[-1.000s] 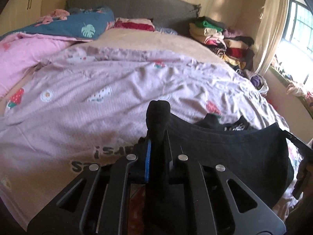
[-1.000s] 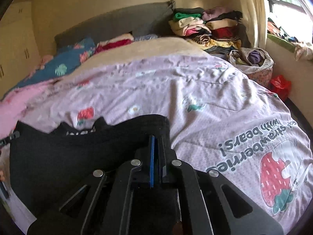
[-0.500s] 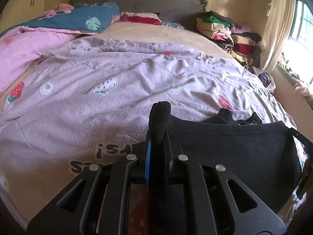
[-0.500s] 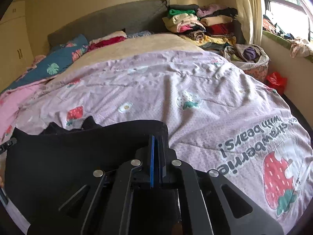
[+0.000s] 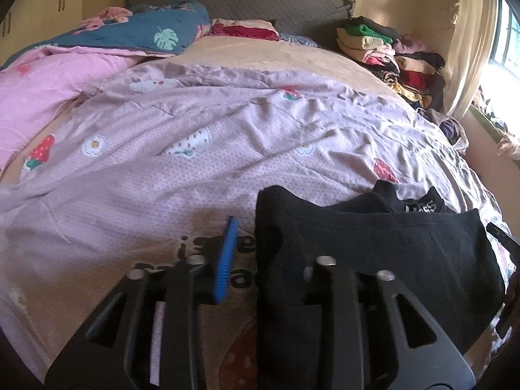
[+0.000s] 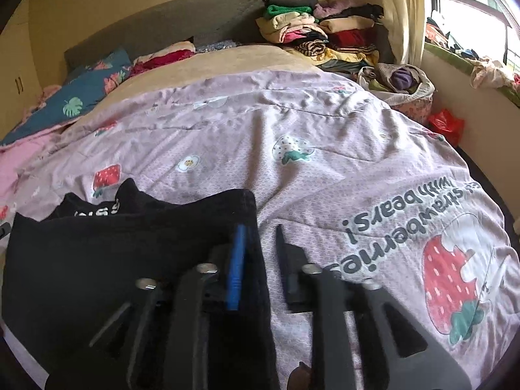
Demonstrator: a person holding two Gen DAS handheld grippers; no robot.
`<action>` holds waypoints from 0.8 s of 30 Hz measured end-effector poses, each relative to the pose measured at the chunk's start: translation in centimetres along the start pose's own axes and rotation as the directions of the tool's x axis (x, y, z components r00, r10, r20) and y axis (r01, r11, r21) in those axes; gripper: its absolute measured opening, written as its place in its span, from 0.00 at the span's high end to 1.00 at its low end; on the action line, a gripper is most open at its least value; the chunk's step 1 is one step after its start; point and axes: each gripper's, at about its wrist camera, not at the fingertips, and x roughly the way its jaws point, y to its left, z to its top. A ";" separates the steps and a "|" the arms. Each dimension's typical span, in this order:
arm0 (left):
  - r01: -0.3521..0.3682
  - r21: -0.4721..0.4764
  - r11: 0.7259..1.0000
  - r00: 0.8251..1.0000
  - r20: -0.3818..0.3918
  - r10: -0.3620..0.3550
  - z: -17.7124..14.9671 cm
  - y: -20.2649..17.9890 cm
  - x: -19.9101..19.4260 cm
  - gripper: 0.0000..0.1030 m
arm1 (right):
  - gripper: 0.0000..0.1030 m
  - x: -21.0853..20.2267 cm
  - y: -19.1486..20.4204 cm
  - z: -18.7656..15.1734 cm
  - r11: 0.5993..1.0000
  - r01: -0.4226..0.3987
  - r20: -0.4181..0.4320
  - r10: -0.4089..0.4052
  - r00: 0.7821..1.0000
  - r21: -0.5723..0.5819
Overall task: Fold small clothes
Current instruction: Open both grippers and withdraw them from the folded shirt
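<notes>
Releasing the fold, you have the black garment (image 5: 373, 243) laid near the front edge of the lilac strawberry quilt (image 5: 227, 130), one layer doubled over another so its printed collar peeks out behind. From the left wrist, your left gripper (image 5: 256, 253) is opening: the blue pad (image 5: 226, 260) stands clear over bare quilt, while the garment's corner drapes over the other finger, no longer pinched.

From the right wrist, the same garment (image 6: 113, 260) lies to the left. Your right gripper (image 6: 260, 260) is also opening, its blue-padded finger over the cloth's edge, the dark finger (image 6: 289, 260) over quilt, nothing clamped.
</notes>
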 end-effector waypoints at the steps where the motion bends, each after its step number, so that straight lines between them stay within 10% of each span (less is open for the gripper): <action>1: -0.001 -0.004 1.000 1.000 0.007 0.001 0.1 0.1 -0.4 0.64 | 0.70 -0.3 0.0 0.0 1.000 -0.001 0.005 0.001 1.000 -0.002; 14: 0.022 -0.001 1.000 0.997 0.071 -0.022 0.3 -1.3 -5.6 0.12 | 0.47 -5.5 0.9 -1.2 0.997 -0.071 0.056 0.074 0.996 -0.043; 24: 0.087 0.044 0.995 0.994 0.056 -0.090 -1.0 -3.5 -7.9 0.09 | 0.42 -8.3 3.4 -2.0 0.988 -0.102 0.084 0.112 0.990 -0.111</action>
